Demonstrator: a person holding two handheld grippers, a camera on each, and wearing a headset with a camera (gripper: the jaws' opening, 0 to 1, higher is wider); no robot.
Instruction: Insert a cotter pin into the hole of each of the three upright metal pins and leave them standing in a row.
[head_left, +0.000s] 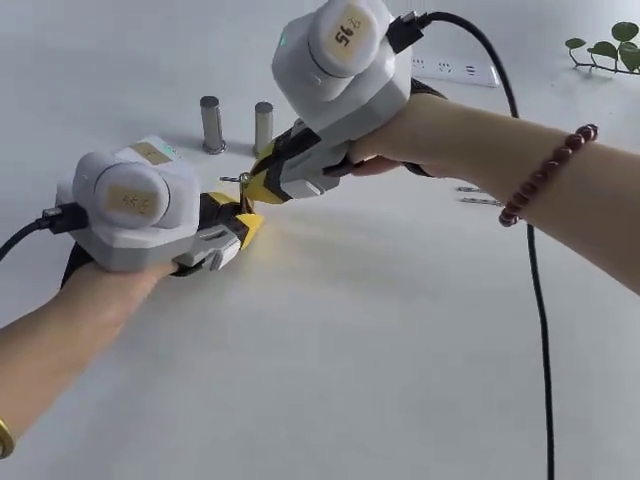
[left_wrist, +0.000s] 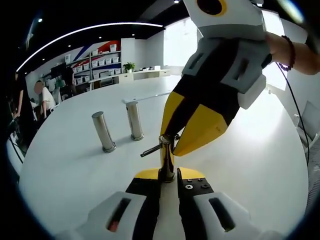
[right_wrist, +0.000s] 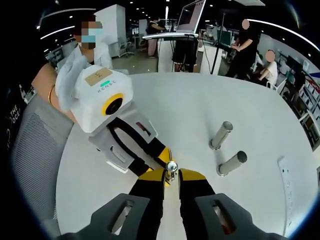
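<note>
Left gripper (left_wrist: 167, 175): jaws clamped on the foot of a metal pin (left_wrist: 166, 156), held up off the white bench. Right gripper (right_wrist: 171, 176): jaws pinched nearly together on the looped head of a cotter pin (right_wrist: 171, 166). In the left gripper view its shank pokes out the far side of the hole.

Two other metal pins (head_left: 211, 125) stand upright side by side behind my grippers. Spare cotter pins (head_left: 480, 195) lie near my right forearm.

Risks:
- Pushing off-axis could bend the thin shank or jam it in the hole.
- The smooth, round pin could twist in my left jaws.
- My right gripper is near the closer standing pin and could topple it.

Writing: the label (right_wrist: 101, 80) on the left gripper looks like "XENSE", first letter unsure. The sticker (head_left: 345, 30) on the right gripper seems to read "45".
</note>
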